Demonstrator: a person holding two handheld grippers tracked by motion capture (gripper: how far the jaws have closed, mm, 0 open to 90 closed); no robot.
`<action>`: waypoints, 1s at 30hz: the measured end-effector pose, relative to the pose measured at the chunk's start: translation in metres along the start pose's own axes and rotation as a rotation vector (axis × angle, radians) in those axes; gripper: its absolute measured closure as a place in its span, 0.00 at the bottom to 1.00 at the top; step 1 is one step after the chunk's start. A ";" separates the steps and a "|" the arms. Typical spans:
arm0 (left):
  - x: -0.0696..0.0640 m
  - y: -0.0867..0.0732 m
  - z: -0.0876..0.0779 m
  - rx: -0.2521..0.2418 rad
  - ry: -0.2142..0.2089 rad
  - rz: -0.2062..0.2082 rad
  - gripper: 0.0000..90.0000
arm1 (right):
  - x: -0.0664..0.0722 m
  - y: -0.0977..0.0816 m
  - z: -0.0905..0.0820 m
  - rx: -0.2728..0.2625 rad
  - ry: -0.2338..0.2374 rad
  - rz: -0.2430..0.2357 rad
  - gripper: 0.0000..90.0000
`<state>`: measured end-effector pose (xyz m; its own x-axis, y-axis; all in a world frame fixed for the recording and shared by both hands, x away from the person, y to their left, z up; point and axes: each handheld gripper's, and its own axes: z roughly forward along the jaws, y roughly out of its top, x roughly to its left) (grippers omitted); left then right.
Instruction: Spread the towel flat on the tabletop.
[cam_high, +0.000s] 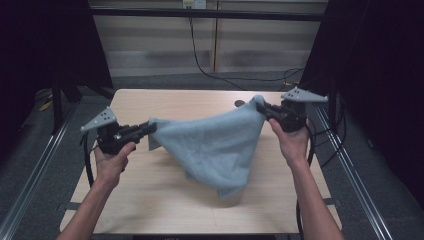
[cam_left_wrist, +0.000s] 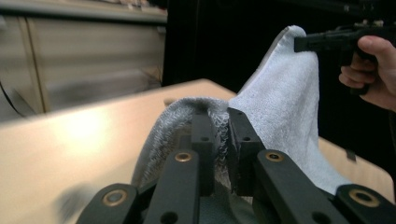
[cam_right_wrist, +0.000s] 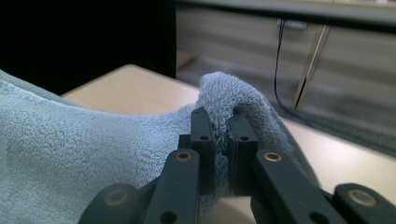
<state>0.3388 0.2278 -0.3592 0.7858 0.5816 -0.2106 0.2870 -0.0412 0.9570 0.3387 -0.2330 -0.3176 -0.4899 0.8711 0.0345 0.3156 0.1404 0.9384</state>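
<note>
The left gripper (cam_high: 149, 127) is seen at the left of the high view, its jaw tips buried in terry folds. Its jaws are nearly closed, pinching one corner of the light blue towel (cam_high: 215, 145). The towel is held above the wooden table (cam_high: 150, 200), stretched between both grippers, its lowest point sagging towards the tabletop; whether it touches cannot be determined. The right gripper (cam_high: 265, 109), jaws likewise nearly closed, is clamped on the opposite corner.
</note>
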 end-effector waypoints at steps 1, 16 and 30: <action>0.000 0.010 -0.001 -0.013 0.011 0.015 0.92 | 0.000 0.000 0.000 0.000 0.000 0.000 0.93; -0.028 -0.060 -0.015 0.132 -0.088 -0.018 0.93 | 0.025 -0.059 -0.033 0.018 -0.006 0.007 0.93; -0.050 -0.107 -0.010 0.315 -0.180 -0.010 0.68 | 0.041 -0.178 -0.074 0.260 0.016 0.114 0.68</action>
<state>0.2630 0.2114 -0.4490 0.8580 0.4318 -0.2782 0.4277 -0.3008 0.8524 0.2021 -0.2568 -0.4579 -0.4511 0.8811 0.1420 0.5660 0.1595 0.8088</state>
